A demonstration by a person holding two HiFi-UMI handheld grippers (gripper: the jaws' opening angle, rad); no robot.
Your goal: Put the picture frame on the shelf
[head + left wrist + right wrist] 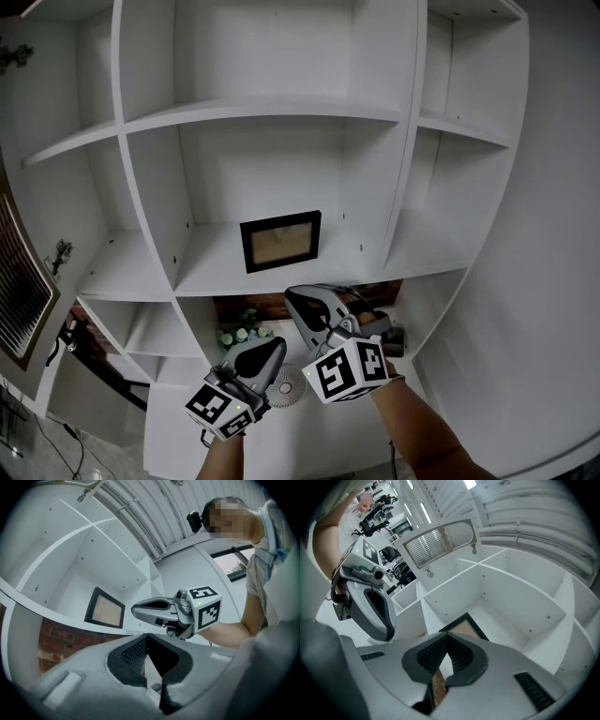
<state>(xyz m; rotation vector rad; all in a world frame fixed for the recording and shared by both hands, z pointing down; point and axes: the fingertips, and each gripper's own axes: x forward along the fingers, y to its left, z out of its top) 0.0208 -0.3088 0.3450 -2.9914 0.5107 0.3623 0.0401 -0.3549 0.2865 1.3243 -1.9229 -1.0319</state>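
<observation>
A black picture frame (280, 241) with a tan inside stands upright on the middle board of the white shelf unit (367, 249), leaning toward the back wall. Both grippers hang below and in front of that board, apart from the frame. My left gripper (273, 348) is shut with nothing in it. Just to its right and a little higher, my right gripper (299, 299) is also shut and empty, its tip under the board's front edge. The left gripper view shows the frame (105, 608) beyond the right gripper (140, 610). In the right gripper view the frame (464, 626) sits just past the closed tips (447, 637).
White flowers (239, 330) and a pale round object (286, 386) sit in the lower compartment, before a brick-patterned back (272, 305). Side compartments and upper boards surround the middle bay. A louvred panel (19, 292) hangs at the far left.
</observation>
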